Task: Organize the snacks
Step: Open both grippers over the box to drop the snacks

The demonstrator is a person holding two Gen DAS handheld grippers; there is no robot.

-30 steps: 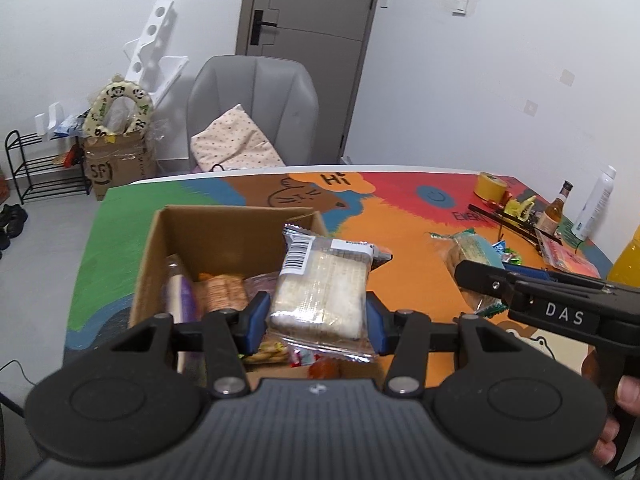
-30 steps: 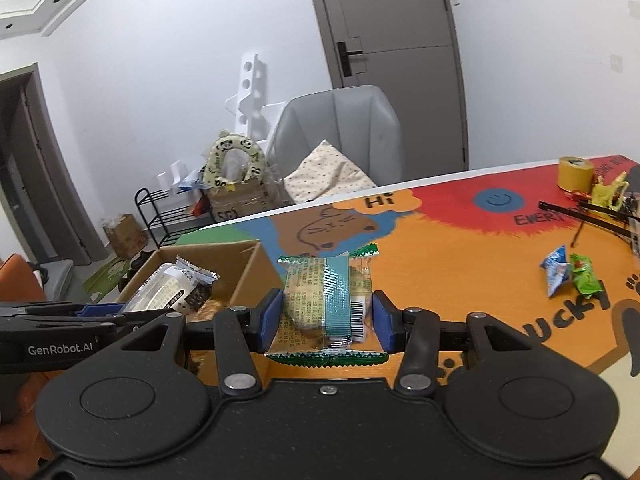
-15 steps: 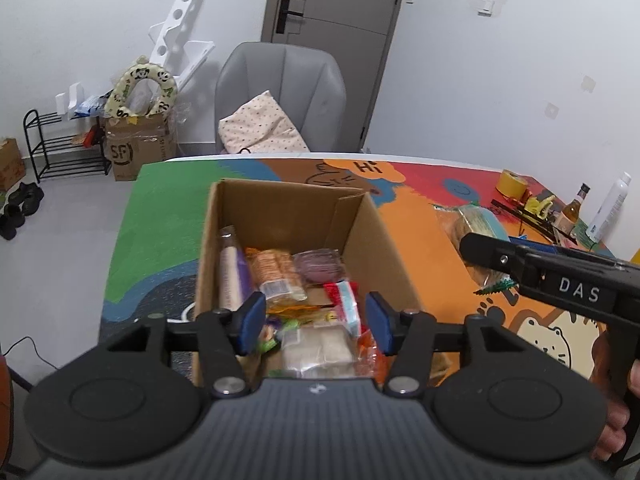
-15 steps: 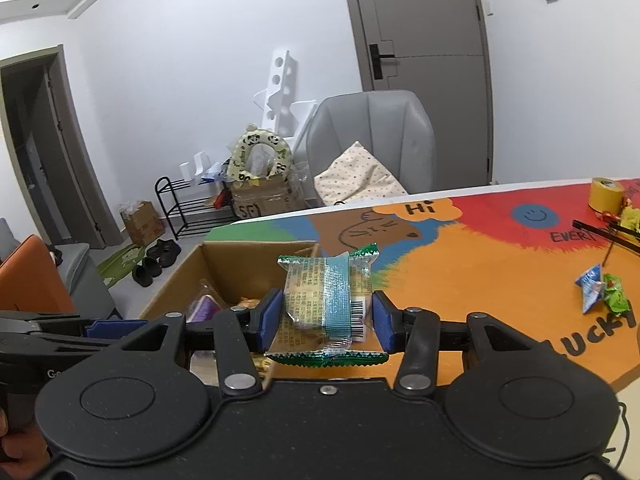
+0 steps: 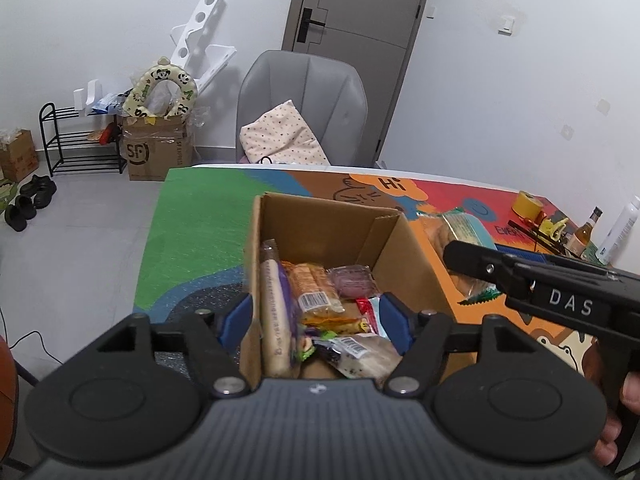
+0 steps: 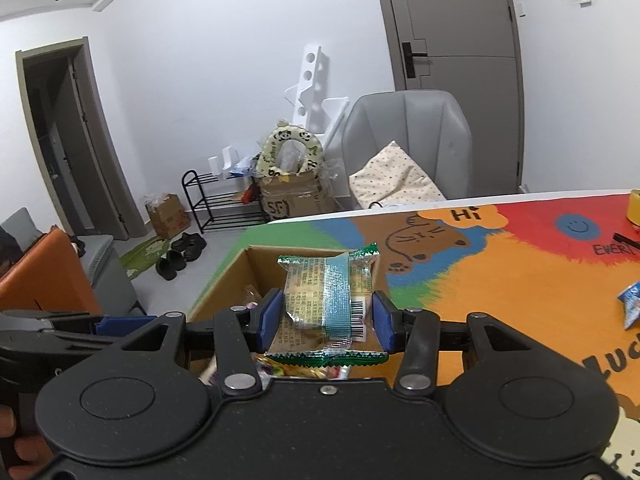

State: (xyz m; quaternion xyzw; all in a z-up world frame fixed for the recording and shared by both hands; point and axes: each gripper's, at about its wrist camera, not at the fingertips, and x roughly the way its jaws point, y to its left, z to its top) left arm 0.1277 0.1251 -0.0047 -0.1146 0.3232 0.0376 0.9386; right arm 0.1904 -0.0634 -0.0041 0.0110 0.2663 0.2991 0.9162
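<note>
Two tongs over our brown cardboard box (image 5: 384, 236): left tongs (image 5: 316, 322) opening, empty; right tongs (image 6: 325, 322) gripping green-wrapped biscuit packet (image 6: 324, 300).

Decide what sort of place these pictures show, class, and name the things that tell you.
Most likely a room in a home: a shoe rack with slippers beside it, a cushioned grey chair, and a table with a colourful cartoon cover.

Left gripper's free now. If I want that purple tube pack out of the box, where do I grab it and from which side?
Take the purple tube pack from above, at its raised far end by the box wall. It leans along the left wall, so pinch across its narrow width. The left gripper, jaws opening, holds nothing.
</note>
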